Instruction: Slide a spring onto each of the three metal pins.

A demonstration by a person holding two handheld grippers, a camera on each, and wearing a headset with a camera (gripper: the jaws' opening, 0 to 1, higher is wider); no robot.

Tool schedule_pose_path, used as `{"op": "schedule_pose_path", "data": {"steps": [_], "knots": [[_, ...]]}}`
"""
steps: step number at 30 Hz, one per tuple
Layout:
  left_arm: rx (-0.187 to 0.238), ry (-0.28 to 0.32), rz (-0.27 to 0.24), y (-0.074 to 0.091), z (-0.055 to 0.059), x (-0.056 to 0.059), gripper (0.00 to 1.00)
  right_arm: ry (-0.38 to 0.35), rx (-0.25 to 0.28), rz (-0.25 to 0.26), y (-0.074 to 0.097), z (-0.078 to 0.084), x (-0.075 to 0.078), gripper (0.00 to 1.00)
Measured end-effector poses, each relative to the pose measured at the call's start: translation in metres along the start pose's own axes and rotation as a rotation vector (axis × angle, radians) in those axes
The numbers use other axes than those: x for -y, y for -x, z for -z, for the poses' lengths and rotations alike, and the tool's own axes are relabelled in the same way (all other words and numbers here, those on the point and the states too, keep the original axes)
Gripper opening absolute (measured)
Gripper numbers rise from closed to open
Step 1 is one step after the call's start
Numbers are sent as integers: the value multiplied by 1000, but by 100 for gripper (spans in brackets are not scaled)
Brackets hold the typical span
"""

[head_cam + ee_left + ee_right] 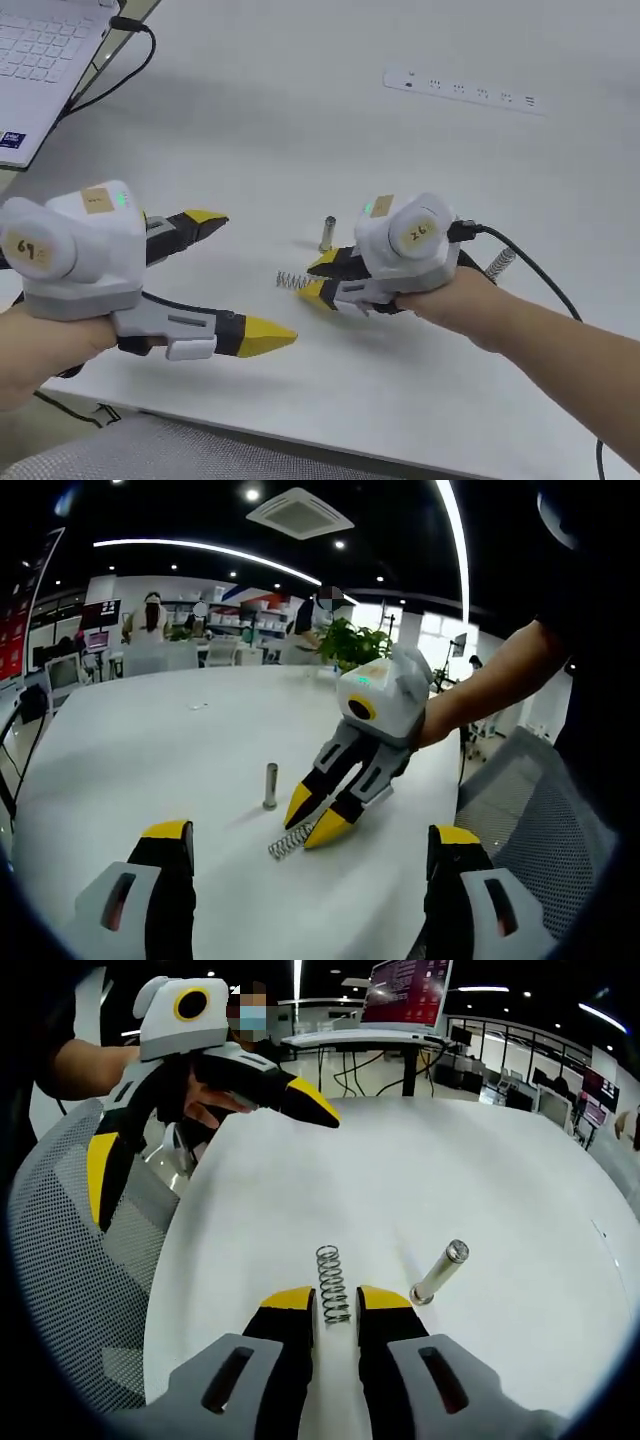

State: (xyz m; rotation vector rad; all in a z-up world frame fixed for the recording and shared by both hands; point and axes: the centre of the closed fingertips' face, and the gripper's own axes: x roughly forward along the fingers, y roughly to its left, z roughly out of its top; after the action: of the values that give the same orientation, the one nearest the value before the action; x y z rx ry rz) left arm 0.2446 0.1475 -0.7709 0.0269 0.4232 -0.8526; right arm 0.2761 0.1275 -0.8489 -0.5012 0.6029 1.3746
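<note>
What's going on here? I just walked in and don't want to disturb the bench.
A person holds a two-jaw gripper in each hand over a white table. The right gripper has its jaws on either side of one end of a spring lying on the table; I cannot tell whether they are pinching it. A metal pin stands upright close by, with no spring on it. The left gripper hangs open to the side, holding nothing.

One spring (pixel 291 281), one metal pin (pixel 327 234), one laptop (pixel 40 50), one power strip (pixel 465 91), two hand-held grippers (pixel 260 278) (pixel 312 278).
</note>
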Motion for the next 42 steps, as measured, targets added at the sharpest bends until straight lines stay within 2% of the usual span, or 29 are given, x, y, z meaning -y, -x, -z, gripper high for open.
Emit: {"op": "schedule_pose_path", "data": {"steps": [4,13,23,30,35,42], "knots": [[-3,2,-1,0,1,0,94,34,-22,-6,-2,3,-2,14],[-5,5,0,-1,3,0,94,83,-30,-18,-5,2,-5,9],[-10,6,2,0,4,0,93,104,-38,-9,-4,3,-4,8],[-14,-3,21,-6,2,5,92,112,-28,-12,13,4,-5,8],[-20,-15,48,-13,-1,11,91,103,11,3,34,-5,-2,8],[-12,-24,69,-19,-10,14,89,97,41,24,62,-4,-2,8]]}}
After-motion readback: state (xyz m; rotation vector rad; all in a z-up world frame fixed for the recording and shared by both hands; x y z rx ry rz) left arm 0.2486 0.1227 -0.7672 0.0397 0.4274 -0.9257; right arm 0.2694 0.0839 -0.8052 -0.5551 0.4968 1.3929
